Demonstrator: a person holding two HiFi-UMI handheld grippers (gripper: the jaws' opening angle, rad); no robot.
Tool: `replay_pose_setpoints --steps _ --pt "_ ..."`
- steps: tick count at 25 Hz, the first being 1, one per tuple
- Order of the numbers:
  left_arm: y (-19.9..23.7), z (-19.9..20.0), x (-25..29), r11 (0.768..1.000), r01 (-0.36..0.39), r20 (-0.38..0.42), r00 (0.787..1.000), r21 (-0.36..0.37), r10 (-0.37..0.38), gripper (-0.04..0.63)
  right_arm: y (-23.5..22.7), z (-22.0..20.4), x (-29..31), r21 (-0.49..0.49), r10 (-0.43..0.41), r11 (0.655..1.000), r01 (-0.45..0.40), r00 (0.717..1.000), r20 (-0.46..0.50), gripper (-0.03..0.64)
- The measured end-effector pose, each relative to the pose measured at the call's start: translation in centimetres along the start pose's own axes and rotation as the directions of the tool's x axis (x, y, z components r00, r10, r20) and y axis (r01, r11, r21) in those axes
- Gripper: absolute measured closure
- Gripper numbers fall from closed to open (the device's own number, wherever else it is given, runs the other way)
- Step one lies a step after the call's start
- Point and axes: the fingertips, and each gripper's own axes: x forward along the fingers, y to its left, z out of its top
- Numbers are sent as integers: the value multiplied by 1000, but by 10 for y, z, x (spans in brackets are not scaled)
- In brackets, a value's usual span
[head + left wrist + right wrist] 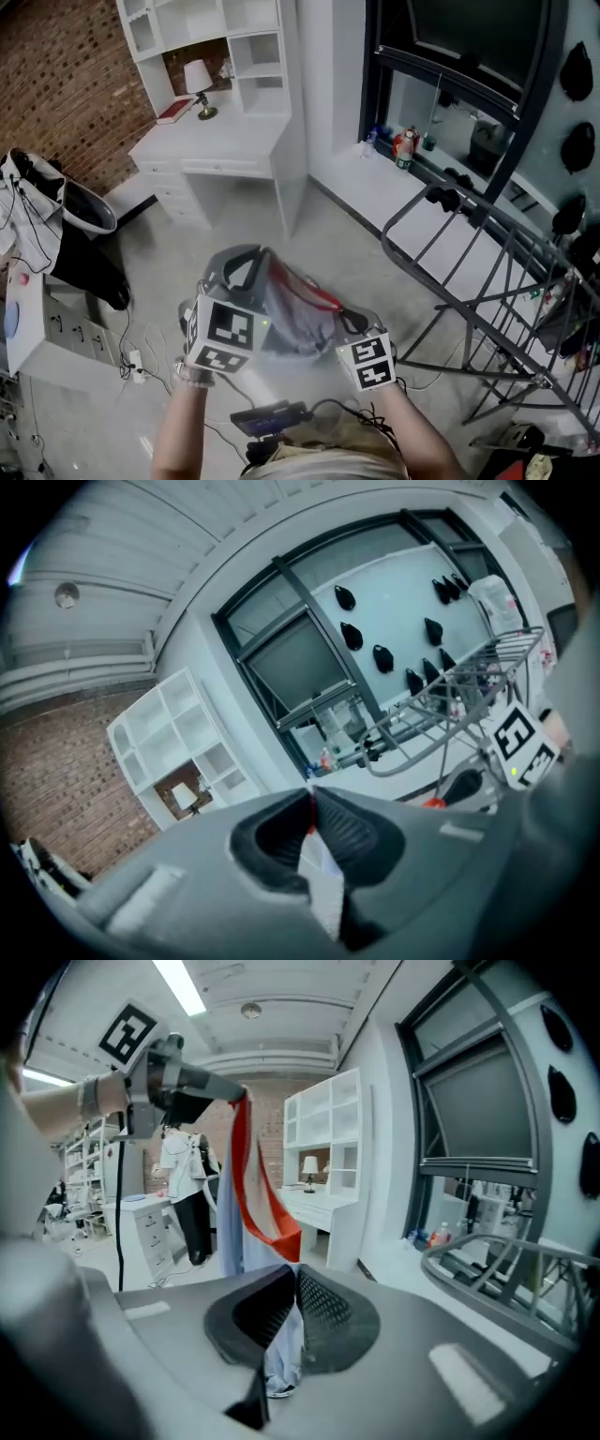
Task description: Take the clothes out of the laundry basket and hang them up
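At my far left a white cabinet [26, 330] stands on the floor, and behind it a white desk [220, 150] carries a small lamp [197, 79] and a red book [174, 111]; the book's cover is too small to read.

My left gripper [265, 255] is raised in front of me with its jaws pinched nearly together on the red trim [310, 810] of the garment [300, 317]. A sliver of white cloth shows just below the trim, between the pads. Its cube shows only black-and-white square markers, no lettering.

The garment, pale grey-blue with a red band, hangs in the air between the two grippers, above the floor and left of the rack.

My right gripper [345, 317] sits lower and to the right, its jaws clamped tight on the pale blue cloth, which bunches between the pads [319, 1312]. From there the red band climbs to the left gripper.

Further right, bottles [404, 148] stand on the window ledge, labels unreadable. The grey drying rack [487, 302] fills the right side, well apart from the garment.
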Motion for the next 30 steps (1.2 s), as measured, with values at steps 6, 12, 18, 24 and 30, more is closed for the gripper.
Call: replay_pose_setpoints --steps 6,12,18,24,30 --pt "-18 -9 10 995 99 57 993 4 -100 583 -65 7 -62 -1 -249 968 249 968 7 606" --pt "-63 2 23 967 236 136 959 92 -247 583 -95 10 -138 -35 -458 888 458 889 1 606" --pt "-117 40 34 913 363 227 888 184 -399 583 -114 11 -224 -19 -638 770 638 770 -14 607" --pt "-200 85 33 825 482 300 773 295 -559 583 -123 -17 -318 20 -789 611 791 611 -58 606" --pt "-304 138 20 715 584 345 627 385 -698 583 -127 -60 -429 39 -895 429 902 431 -112 606"
